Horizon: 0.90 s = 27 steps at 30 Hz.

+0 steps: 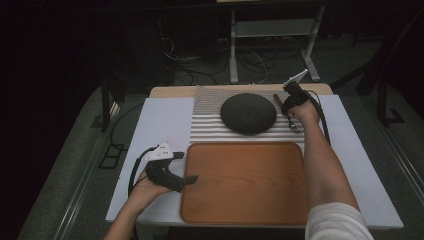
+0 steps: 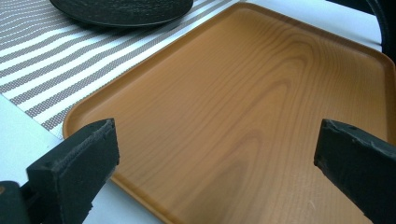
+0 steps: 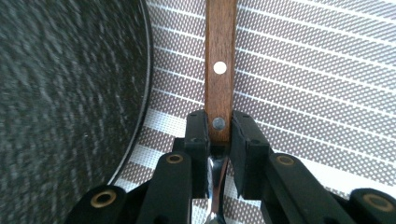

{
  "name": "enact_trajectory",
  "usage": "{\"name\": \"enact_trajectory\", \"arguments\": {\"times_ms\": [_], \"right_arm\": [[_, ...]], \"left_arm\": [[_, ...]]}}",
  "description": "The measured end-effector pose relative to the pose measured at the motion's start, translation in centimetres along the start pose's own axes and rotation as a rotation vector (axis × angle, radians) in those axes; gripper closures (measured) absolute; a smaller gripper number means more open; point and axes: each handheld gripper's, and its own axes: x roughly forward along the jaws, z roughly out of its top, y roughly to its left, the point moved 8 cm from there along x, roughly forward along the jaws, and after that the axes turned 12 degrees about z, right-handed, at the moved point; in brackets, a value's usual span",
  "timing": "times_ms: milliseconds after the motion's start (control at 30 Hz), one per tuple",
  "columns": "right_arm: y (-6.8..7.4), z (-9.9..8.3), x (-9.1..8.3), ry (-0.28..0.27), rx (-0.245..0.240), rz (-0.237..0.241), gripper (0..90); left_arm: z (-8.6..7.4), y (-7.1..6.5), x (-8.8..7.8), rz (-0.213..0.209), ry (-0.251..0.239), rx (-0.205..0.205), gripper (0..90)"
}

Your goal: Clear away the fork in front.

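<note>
White tabletop (image 1: 165, 120) under dim light, dark room behind; that is your work surface.

Item 1, wooden-handled utensil (image 3: 220, 56): its riveted brown handle runs straight ahead from your right gripper (image 3: 219, 128), whose jaws are clamped narrow on the handle's near end, with bright metal showing below the pads. What kind of utensil it is you cannot tell. It lies flat on the striped placemat (image 3: 317, 84).

Item 2, dark round plate (image 3: 65, 93): just left of your right jaws, its rim close to the handle but apart from it.

Item 3, wooden tray (image 2: 243, 107): bare, directly ahead of your left gripper (image 2: 217, 154), whose jaws stand wide with nothing between them. In the high view that left gripper (image 1: 186, 167) sits at the tray's left edge.

Progress, as a judgement: the grasp on the utensil looks made; the lift and the placing remain, and the plate has not been moved. The bare tray suggests that no setting-out is done.

Surroundings: cables and a metal stand (image 1: 272, 30) on the grey floor beyond the table's far edge.
</note>
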Motion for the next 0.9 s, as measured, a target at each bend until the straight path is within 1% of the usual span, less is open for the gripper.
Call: {"name": "enact_trajectory", "arguments": {"times_ms": [33, 133, 267, 333, 367, 500, 567, 600, 633, 667, 733, 900], "right_arm": [[0.0, 0.0, -0.2, -0.009, 0.005, 0.005, 76.8], [0.2, 0.0, -1.1, -0.043, -0.002, 0.026, 77.0], [0.7, -0.1, -2.6, -0.105, -0.003, 0.076, 77.3], [0.8, -0.2, -3.3, -0.131, -0.008, 0.091, 77.3], [0.9, -0.3, -3.7, -0.148, -0.018, 0.102, 77.3], [1.3, -0.7, -4.9, -0.188, -0.030, 0.129, 77.3], [1.4, -0.8, -5.2, -0.193, -0.032, 0.133, 77.3], [1.6, -1.0, -5.9, -0.216, -0.044, 0.147, 77.3], [1.6, -1.0, -5.9, -0.216, -0.044, 0.147, 77.3], [1.8, -1.3, -6.6, -0.241, -0.052, 0.161, 77.3], [2.1, -1.6, -7.2, -0.263, -0.059, 0.184, 77.3], [3.4, -2.9, -9.0, -0.314, -0.110, 0.235, 77.2]], "left_arm": [[0.0, 0.0, 0.0, 0.000, 0.000, 0.000, 0.0], [0.0, -0.1, 0.0, -0.002, -0.002, 0.000, 0.0], [0.1, 0.0, 0.0, -0.006, -0.004, -0.005, 0.0], [0.1, 0.0, 0.0, -0.006, -0.007, -0.006, 0.0], [0.1, 0.0, 0.0, -0.006, -0.007, -0.006, 0.0], [0.1, -0.1, 0.0, -0.006, -0.005, -0.004, 0.0], [0.1, -0.1, 0.0, -0.005, -0.006, -0.004, 0.0], [0.1, 0.0, 0.0, -0.005, -0.007, -0.004, 0.0], [0.1, 0.0, 0.0, -0.005, -0.007, -0.004, 0.0], [0.1, 0.0, -0.1, -0.002, -0.009, -0.004, 0.0], [0.1, 0.1, -0.1, -0.002, -0.011, -0.005, 0.0], [0.2, 0.0, -0.1, -0.001, -0.014, -0.001, 0.0]]}}
